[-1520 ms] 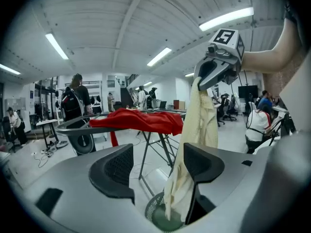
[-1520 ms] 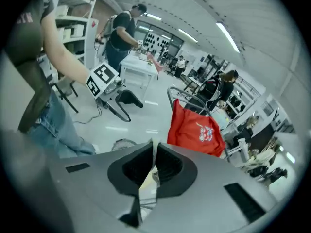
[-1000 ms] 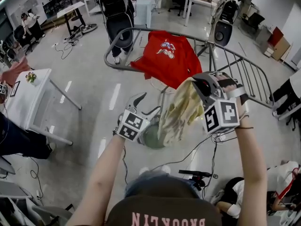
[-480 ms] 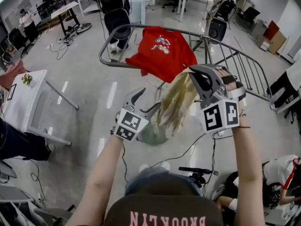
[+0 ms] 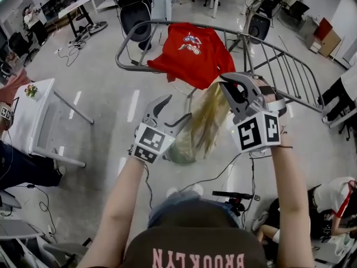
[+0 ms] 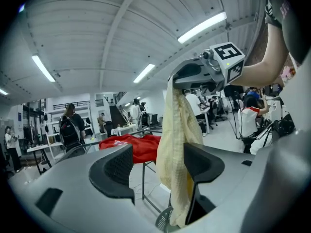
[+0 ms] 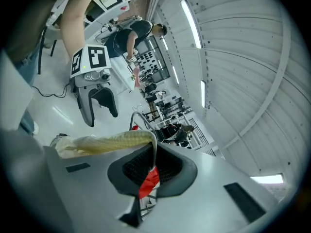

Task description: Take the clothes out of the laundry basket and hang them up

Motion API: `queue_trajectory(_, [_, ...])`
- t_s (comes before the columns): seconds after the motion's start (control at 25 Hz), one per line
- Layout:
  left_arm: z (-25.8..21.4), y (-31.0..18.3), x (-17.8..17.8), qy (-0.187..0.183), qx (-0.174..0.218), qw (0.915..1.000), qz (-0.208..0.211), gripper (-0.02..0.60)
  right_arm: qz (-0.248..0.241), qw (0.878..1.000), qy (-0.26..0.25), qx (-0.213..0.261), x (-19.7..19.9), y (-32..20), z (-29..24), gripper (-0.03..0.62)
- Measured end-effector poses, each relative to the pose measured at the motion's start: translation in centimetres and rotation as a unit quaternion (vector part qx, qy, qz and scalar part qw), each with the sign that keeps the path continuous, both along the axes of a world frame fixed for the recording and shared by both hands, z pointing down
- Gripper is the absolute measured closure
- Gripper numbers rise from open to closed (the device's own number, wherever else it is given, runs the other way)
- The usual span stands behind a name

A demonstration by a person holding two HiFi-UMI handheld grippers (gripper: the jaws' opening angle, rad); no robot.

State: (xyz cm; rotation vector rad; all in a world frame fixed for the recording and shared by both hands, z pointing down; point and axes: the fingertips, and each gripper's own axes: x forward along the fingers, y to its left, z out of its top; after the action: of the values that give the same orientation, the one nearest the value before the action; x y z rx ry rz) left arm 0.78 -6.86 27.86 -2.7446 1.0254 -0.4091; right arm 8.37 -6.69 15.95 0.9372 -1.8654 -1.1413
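My right claw [image 5: 230, 87] is shut on the pale yellow garment [image 5: 205, 120], which hangs just short of the drying rack [image 5: 290, 74]. My left claw [image 5: 169, 111] stands parted beside the cloth, gripping nothing. The cloth hides most of the basket [image 5: 177, 154].

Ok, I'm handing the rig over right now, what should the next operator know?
Right tool: shut on the yellow cloth, held up above the basket.
Left tool: open and empty. The cloth hangs in front of its jaws, not gripped.
Done: the red shirt is draped on the drying rack.
Left: get the yellow cloth onto the rack, probably with the left tool taking a free edge. I cannot see whether more clothes remain in the basket.
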Motion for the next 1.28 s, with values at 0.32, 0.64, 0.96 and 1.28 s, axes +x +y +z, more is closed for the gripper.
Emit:
queue_trajectory(0.32, [4.5,1.1,1.0,-0.038,-0.047,0.9976,0.033,0.262,-0.007,0.999,-0.012,0.029,-0.3,0.1,-4.1,0.591])
queue_trajectory(0.64, [11.1,1.2,1.2,-0.062,-0.148,0.9857,0.05,0.262,-0.012,0.993,-0.008,0.115,-0.4,1.2,-11.1,0.591])
queue_trajectory(0.96, [14.4,3.0,3.4,-0.013,-0.28,0.954,0.106,0.262,0.01,0.988,-0.035,0.15,0.7,1.7,-15.5,0.591])
queue_trajectory(1.28, [14.1,3.2,2.5,0.027,-0.265,0.9601,0.086,0.535,0.042,0.989,-0.031,0.14,2.4,1.3,-14.4,0.591])
